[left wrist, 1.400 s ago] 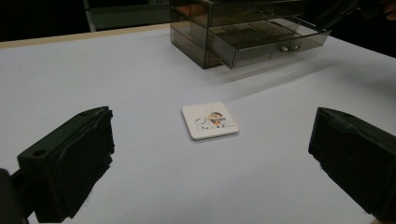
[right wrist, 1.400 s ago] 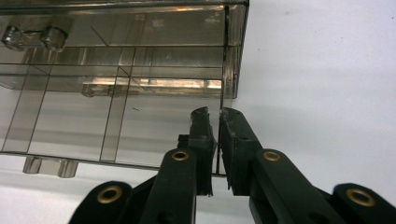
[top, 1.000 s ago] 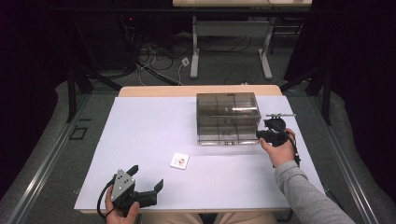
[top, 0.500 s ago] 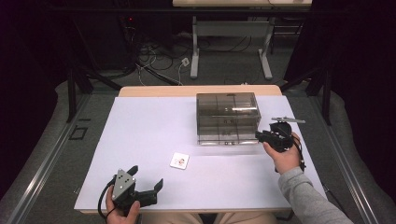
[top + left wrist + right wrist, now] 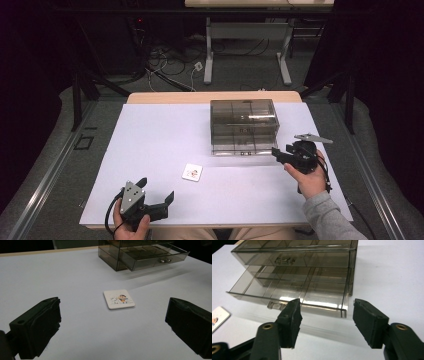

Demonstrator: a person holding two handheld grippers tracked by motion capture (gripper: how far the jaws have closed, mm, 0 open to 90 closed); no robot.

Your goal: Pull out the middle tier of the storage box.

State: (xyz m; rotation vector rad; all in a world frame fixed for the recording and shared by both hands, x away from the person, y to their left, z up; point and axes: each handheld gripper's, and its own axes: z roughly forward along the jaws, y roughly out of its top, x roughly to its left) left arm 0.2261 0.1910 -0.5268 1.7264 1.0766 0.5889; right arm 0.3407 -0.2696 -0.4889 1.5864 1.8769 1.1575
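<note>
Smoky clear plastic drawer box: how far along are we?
Done: the lower drawer of the smoky clear plastic drawer box is pulled out; the upper one is shut. In hand: the right gripper has just been opening its jaws, nothing between them, right in front of the drawer. Left, probably: the small white square picture tile lies on the table; the left gripper, open, faces it.

Left black two-jaw gripper (image 5: 159,200) low at near edge, jaws wide apart, empty. Right black two-jaw gripper (image 5: 275,153) level, jaws just opening, nothing between.
</note>
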